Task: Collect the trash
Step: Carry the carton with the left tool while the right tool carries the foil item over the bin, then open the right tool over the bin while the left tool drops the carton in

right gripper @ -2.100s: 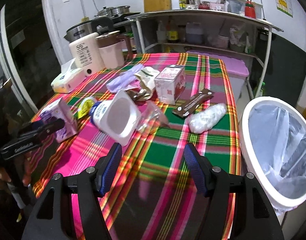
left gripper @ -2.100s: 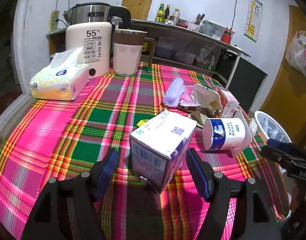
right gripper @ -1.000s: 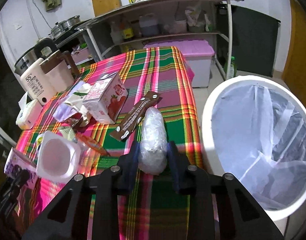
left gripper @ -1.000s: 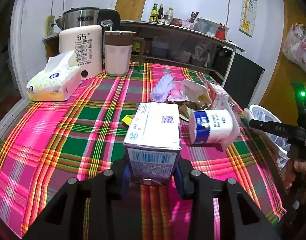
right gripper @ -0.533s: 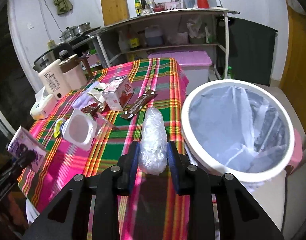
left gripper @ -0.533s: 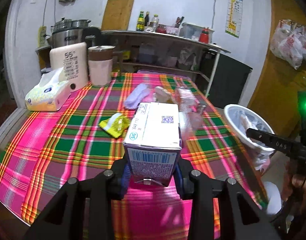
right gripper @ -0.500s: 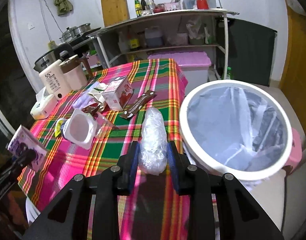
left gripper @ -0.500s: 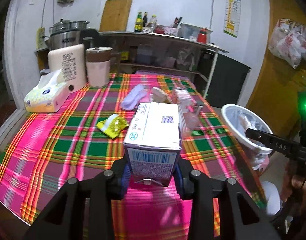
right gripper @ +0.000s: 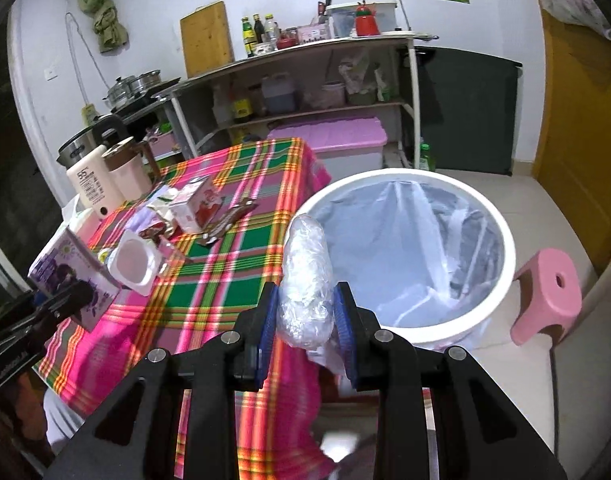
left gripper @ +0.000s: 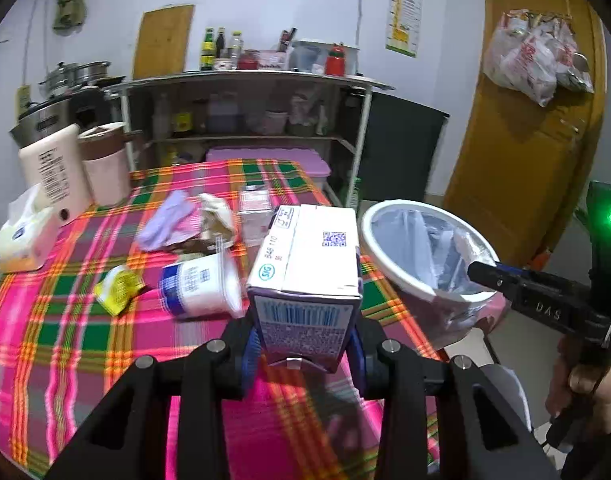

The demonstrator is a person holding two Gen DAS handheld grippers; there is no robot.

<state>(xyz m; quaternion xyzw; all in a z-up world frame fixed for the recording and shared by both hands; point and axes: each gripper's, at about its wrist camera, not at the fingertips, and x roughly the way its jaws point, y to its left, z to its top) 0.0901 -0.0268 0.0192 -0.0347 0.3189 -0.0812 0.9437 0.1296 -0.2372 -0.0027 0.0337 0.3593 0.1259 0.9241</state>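
A: What is your left claw (left gripper: 303, 350) doing?

B: Your left claw is pinching a milk carton (left gripper: 307, 276) by its lower end, the blue pads pressed on both sides. You hold the carton in the air above the near part of the counter (left gripper: 65, 344), which wears a pink, green and orange plaid cloth.

A: And the right one?

B: Your right claw (right gripper: 305, 330) is pinching a crumpled ball of clear plastic (right gripper: 307, 280), squeezed between the pads. It hangs past the counter's edge, just beside the rim of the white trash bin (right gripper: 501, 236). The bin stands on the floor next to the counter and is lined with a pale bag. A pink stool (right gripper: 547, 292) sits beside it.

A: What trash lies on the counter?

B: A white yogurt cup (left gripper: 197, 282) with a blue band lies on its side. A yellow wrapper (left gripper: 119, 286) lies near it on the left. Further back there is a purple glove (left gripper: 167, 220), some crumpled paper (left gripper: 217, 214) and a small pink juice box (left gripper: 255, 210). In the right wrist view a brown wrapper (right gripper: 229, 220) lies just beside the juice box.

A: Anything else there?

B: A tissue pack (left gripper: 19, 242), a cream water heater (left gripper: 55, 170) and a pink jug (left gripper: 105, 164) stand at the far left corner.
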